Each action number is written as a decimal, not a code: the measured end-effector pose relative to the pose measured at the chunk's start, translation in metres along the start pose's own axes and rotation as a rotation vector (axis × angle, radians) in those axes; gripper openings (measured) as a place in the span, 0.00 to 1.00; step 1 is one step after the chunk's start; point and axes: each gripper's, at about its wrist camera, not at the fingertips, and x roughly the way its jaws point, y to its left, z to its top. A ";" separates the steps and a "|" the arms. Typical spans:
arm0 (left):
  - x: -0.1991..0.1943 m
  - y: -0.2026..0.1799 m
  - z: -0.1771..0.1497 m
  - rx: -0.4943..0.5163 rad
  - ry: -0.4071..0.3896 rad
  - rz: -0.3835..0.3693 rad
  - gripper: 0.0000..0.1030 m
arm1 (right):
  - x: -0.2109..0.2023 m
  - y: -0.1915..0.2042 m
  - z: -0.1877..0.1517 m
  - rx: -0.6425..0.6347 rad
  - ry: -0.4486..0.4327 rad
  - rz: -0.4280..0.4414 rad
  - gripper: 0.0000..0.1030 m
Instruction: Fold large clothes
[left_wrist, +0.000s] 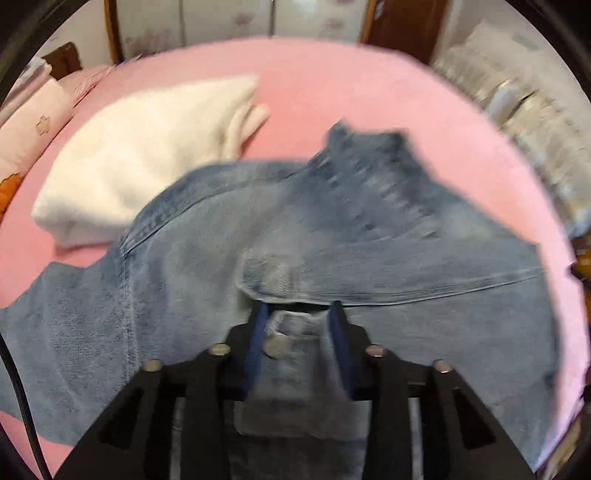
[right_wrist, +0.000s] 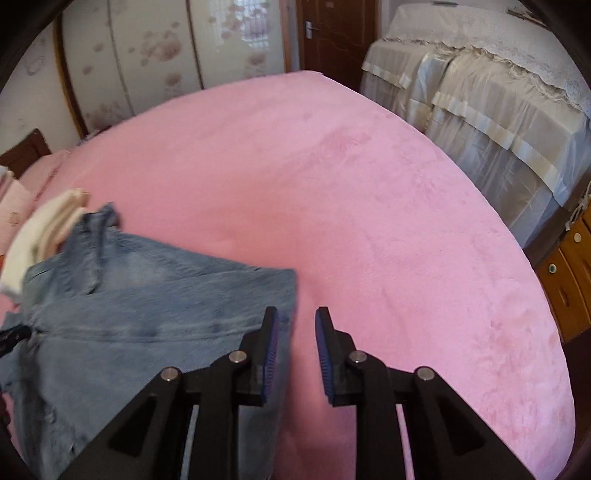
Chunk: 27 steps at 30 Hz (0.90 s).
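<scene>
- A folded white garment (left_wrist: 144, 155) lies beside the jeans (left_wrist: 332, 236) on the pink bed (right_wrist: 332, 184).
- The left gripper (left_wrist: 299, 314) pinches the blurred jeans waistband.
- The right gripper (right_wrist: 295, 321) is spread, holding nothing.

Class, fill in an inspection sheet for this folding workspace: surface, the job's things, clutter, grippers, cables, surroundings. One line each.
Surface: pink bed, partly bare.
Job's things: jeans spread on the bed, blurred; folded white garment behind them, jeans edge overlapping it.
Clutter: pillows at the bed's left edge.
Grippers: left gripper has denim between its jaws; right gripper open, empty, at the jeans' edge.
Cables: one black cable at the left view's edge.
Surroundings: wardrobe, door, covered furniture, wooden drawers.
</scene>
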 end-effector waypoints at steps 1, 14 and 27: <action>-0.008 -0.002 -0.003 0.001 -0.007 -0.015 0.53 | -0.006 0.008 -0.008 -0.017 -0.001 0.016 0.20; 0.028 -0.037 -0.068 -0.011 0.099 0.041 0.49 | 0.017 0.107 -0.104 -0.170 0.069 0.057 0.16; 0.023 -0.036 -0.074 -0.015 0.081 0.029 0.49 | 0.008 0.034 -0.105 0.044 0.072 -0.096 0.09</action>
